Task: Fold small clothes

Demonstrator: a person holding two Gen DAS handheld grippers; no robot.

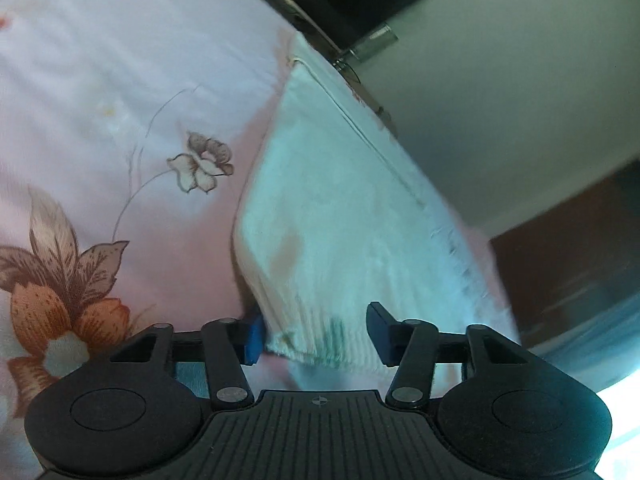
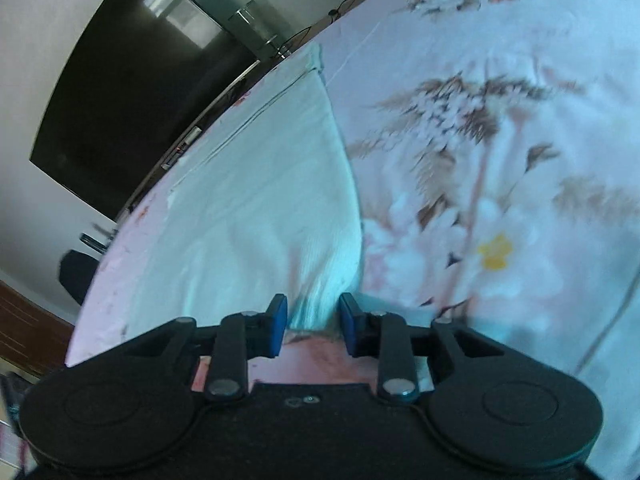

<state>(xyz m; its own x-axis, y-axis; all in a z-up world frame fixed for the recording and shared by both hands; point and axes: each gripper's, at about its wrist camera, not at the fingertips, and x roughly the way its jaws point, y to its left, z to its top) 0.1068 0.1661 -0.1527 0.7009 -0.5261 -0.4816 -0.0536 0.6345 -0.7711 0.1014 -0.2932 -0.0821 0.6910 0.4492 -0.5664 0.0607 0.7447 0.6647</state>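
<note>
While one white garment [image 1: 340,208] lies on the floral sheet [image 1: 120,80], both tongs — left [image 1: 316,332], right [image 2: 313,326] — gape around its hem.

Left gripper [image 1: 316,330]: jaws spread wide, blue-padded fingers [image 1: 253,340] well apart, cloth [image 1: 340,216] edge lying between them, not pinched. Pointed forward and low over the surface, view rolled to one side. Right gripper [image 2: 313,326]: jaws parted, narrower gap than the left, blue pads [image 2: 277,325] either side of a bunched cloth corner, whether touching it cannot be told. Also tilted, aimed forward along the cloth. No hand or arm visible behind either tool.
</note>
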